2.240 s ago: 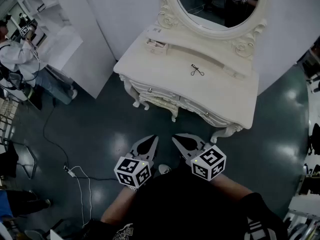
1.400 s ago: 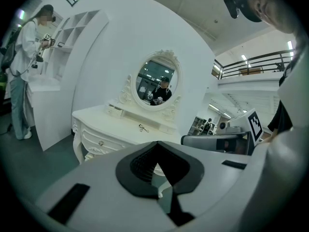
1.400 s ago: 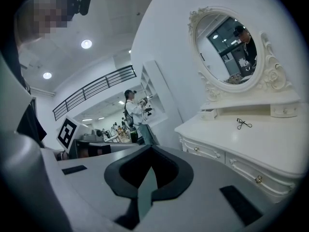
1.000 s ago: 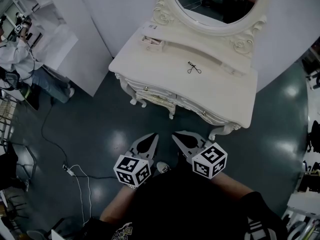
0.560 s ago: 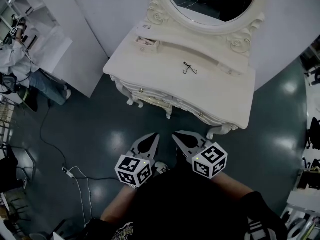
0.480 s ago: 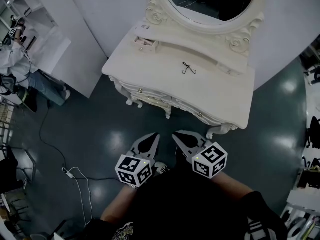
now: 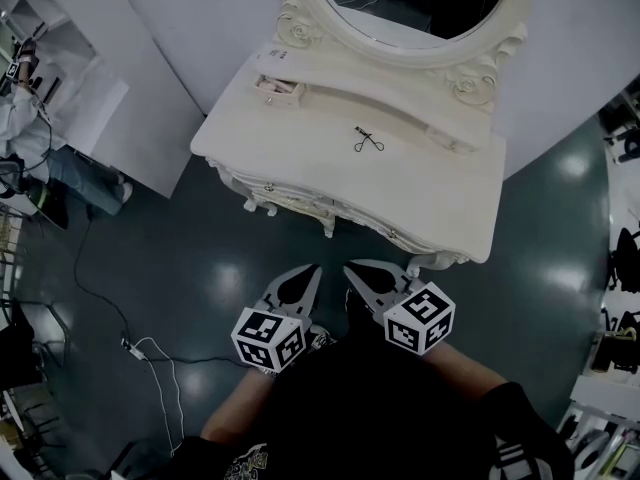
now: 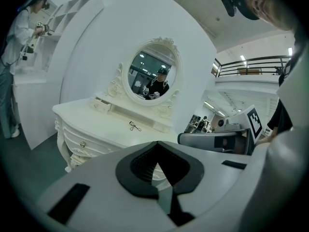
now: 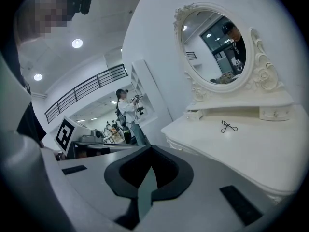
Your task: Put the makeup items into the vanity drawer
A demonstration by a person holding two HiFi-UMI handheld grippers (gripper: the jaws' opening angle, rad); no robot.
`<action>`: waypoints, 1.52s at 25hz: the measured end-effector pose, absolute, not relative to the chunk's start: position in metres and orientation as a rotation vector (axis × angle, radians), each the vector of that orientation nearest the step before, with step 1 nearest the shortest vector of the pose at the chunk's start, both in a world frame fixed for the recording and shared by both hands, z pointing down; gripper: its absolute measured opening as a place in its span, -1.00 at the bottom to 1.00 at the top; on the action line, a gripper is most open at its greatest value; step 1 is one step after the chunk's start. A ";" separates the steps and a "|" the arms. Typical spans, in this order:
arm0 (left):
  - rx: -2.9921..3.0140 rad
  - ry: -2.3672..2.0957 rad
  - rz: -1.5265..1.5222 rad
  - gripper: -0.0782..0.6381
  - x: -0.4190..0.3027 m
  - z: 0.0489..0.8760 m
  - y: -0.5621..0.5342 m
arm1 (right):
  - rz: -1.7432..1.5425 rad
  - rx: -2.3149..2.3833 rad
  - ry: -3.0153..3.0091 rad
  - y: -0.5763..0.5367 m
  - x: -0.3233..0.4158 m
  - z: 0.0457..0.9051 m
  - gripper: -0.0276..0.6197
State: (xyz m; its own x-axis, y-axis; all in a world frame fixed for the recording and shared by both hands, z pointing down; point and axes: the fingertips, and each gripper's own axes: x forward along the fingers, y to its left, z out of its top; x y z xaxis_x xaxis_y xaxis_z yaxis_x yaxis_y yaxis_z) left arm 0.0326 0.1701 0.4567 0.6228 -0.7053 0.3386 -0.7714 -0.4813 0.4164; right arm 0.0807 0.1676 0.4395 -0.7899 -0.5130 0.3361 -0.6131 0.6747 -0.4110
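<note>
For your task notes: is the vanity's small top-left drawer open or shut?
Open: the small drawer sticks out forward, its inside showing.

Head view looks steeply down; both gripper views face the vanity point(image 7: 420, 183) from afar.

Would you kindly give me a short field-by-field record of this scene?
surface: white vanity, oval mirror behind it
item: eyelash curler, lying on the vanity top
small drawer: pulled out, back left of the top
left gripper: shut, empty, short of the vanity
right gripper: shut, empty, short of the vanity
</note>
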 end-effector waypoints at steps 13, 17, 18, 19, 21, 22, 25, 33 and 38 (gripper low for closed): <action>2.300 -1.143 0.174 -0.78 0.052 0.461 0.121 | 0.778 0.942 -2.686 0.111 0.104 0.442 -0.82; 2.292 -1.133 0.176 -0.78 0.061 0.465 0.103 | 0.781 0.930 -2.677 0.093 0.110 0.446 -0.82; 2.289 -1.130 0.177 -0.78 0.063 0.466 0.098 | 0.781 0.928 -2.673 0.088 0.113 0.448 -0.82; 2.286 -1.127 0.179 -0.78 0.066 0.468 0.093 | 0.778 0.924 -2.668 0.083 0.116 0.450 -0.82; 2.278 -1.122 0.185 -0.78 0.072 0.471 0.084 | 0.772 0.916 -2.659 0.073 0.123 0.455 -0.82; 2.271 -1.120 0.189 -0.78 0.075 0.473 0.079 | 0.770 0.913 -2.654 0.067 0.126 0.457 -0.82; 2.246 -1.115 0.203 -0.78 0.081 0.482 0.063 | 0.757 0.912 -2.642 0.046 0.136 0.464 -0.82; 2.224 -1.134 0.220 -0.78 0.099 0.494 0.003 | 0.726 0.883 -2.645 -0.016 0.151 0.476 -0.82; 2.224 -1.168 0.235 -0.78 0.105 0.496 -0.028 | 0.707 0.890 -2.649 -0.049 0.161 0.479 -0.82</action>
State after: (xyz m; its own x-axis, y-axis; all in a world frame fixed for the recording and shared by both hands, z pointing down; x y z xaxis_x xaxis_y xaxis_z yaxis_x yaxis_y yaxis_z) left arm 0.1049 -0.0282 0.4957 0.5952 -0.6868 0.4172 -0.7946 -0.4259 0.4327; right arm 0.1608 -0.0489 0.4788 -0.7792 -0.4951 0.3844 -0.6208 0.6943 -0.3641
